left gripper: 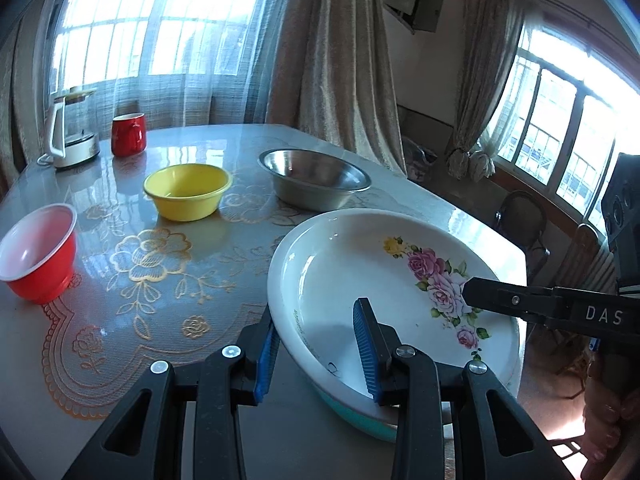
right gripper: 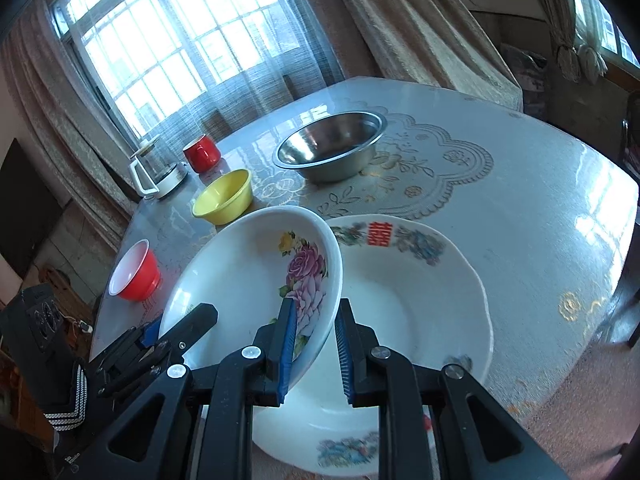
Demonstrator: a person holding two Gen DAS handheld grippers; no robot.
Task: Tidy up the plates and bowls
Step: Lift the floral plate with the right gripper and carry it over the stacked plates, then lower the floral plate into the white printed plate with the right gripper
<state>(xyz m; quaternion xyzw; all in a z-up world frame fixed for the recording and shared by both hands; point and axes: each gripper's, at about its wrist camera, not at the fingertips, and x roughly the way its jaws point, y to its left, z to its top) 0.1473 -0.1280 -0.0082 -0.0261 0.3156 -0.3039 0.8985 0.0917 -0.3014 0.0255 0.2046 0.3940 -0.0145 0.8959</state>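
Note:
A white rose-pattern bowl with a teal outside [left gripper: 360, 272] [right gripper: 248, 272] is held tilted between both grippers. My left gripper [left gripper: 316, 354] straddles its near rim, one pad outside, one inside, with a wide gap. My right gripper [right gripper: 316, 354] straddles the opposite rim by the roses; it also shows in the left wrist view [left gripper: 520, 304]. Under the bowl lies a white plate with a red character [right gripper: 420, 292]. A yellow bowl [left gripper: 187, 190] [right gripper: 224, 197], a red bowl [left gripper: 38, 252] [right gripper: 134, 274] and a steel bowl [left gripper: 314, 178] [right gripper: 332, 148] stand on the table.
A red mug [left gripper: 128, 134] [right gripper: 202, 153] and a glass kettle on a base [left gripper: 74, 132] [right gripper: 158, 172] stand at the table's far left. The table [right gripper: 540, 200] has a lace-pattern cover. Curtains, windows and chairs lie beyond its edges.

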